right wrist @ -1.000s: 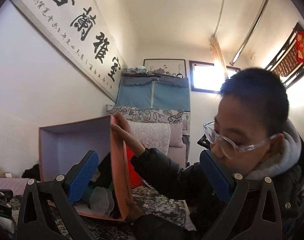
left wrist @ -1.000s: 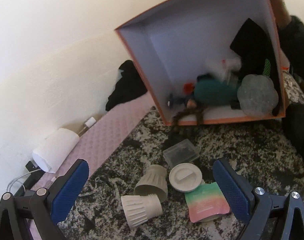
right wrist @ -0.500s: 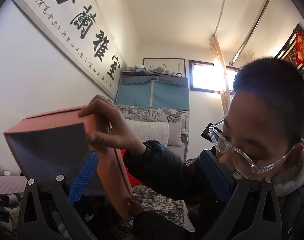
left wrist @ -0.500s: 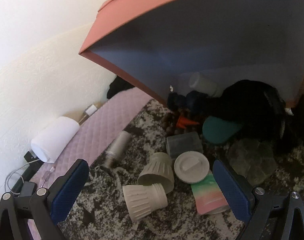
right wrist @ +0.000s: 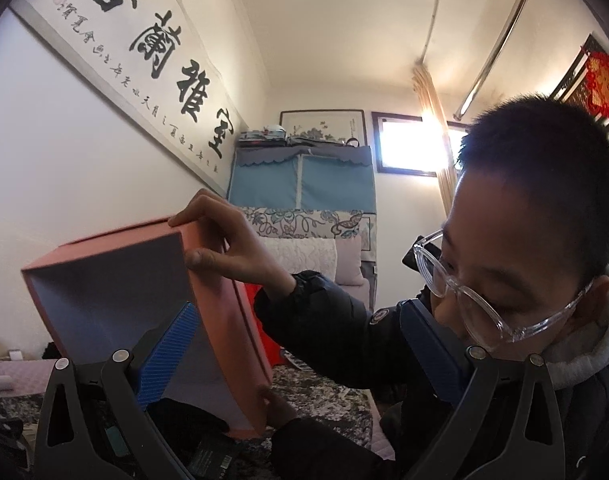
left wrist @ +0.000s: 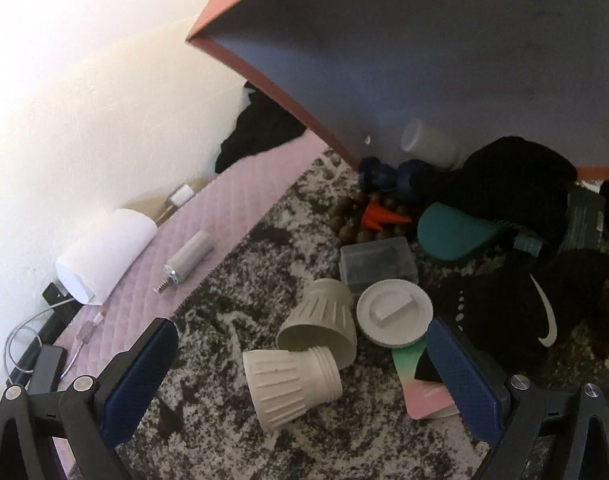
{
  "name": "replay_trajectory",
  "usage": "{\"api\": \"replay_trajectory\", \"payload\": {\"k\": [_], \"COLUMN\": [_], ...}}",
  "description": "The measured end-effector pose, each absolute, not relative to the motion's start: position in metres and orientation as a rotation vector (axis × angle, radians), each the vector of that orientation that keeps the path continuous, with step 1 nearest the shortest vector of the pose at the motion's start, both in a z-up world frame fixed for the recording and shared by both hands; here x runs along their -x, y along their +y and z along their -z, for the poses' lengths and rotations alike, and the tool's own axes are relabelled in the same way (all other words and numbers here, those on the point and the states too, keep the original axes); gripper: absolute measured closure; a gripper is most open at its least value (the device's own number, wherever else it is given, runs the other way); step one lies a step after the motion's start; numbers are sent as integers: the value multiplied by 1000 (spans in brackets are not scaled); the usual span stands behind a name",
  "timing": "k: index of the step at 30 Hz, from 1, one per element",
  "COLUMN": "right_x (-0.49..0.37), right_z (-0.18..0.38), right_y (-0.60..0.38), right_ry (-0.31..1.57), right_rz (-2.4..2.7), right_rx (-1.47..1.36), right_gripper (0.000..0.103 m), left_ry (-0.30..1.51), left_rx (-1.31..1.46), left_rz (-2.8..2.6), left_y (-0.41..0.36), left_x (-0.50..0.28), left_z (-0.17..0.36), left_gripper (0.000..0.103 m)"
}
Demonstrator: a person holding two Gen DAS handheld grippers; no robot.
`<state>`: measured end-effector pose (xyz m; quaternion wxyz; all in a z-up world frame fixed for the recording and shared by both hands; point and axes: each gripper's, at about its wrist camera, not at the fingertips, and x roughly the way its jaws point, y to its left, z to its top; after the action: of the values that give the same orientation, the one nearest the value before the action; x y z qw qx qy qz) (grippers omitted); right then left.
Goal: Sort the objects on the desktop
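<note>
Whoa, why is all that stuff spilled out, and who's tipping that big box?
A person with clear glasses holds the orange cardboard box tipped over with bare hands, and things lie on the speckled rug: two ribbed grey cups, a round grey lid, a black sock. The left gripper and right gripper are open, holding nothing.

A white paper roll (left wrist: 104, 254) lies against the pale wall (left wrist: 64, 112), on a pink quilted mat (left wrist: 240, 188). A white cable (left wrist: 28, 332) loops beside a black adapter (left wrist: 50, 372) at the mat's near end. Dark cloth (left wrist: 260, 130) is bunched at the mat's far end. In the right wrist view, a framed calligraphy scroll (right wrist: 144, 56) hangs on the wall. A blue fabric wardrobe (right wrist: 300, 180) stands at the room's far end, below a framed painting (right wrist: 322, 126) and beside a bright window (right wrist: 408, 148). A red knot ornament (right wrist: 604, 84) hangs at upper right.
</note>
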<state>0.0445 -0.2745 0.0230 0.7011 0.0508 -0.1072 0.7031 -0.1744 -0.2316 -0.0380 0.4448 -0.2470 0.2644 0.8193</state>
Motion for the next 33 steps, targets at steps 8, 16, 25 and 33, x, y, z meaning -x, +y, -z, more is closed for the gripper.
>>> {"api": "replay_trajectory", "payload": {"k": [8,16,25,33], "right_x": [-43,-37,-33,-23], "right_z": [-25,-22,-17,4], "right_y": [-273,-275,-250,-207], "right_ry": [-242,-269,-158,9], "right_rz": [-1564,-1578,-1634,-1688], "right_rx": [-118,-101,23,241], "right_gripper": [0,0,0,0], "left_ry": [677,687,655,640], "left_rx": [625,642,718,753], "left_rz": [-2025,-2021,-2024,-2002], "left_y": [-229,-228,-259,-249], "left_x": [175,178,205,200], "left_z": [47,58,85,100], "left_gripper": [1,1,1,1]}}
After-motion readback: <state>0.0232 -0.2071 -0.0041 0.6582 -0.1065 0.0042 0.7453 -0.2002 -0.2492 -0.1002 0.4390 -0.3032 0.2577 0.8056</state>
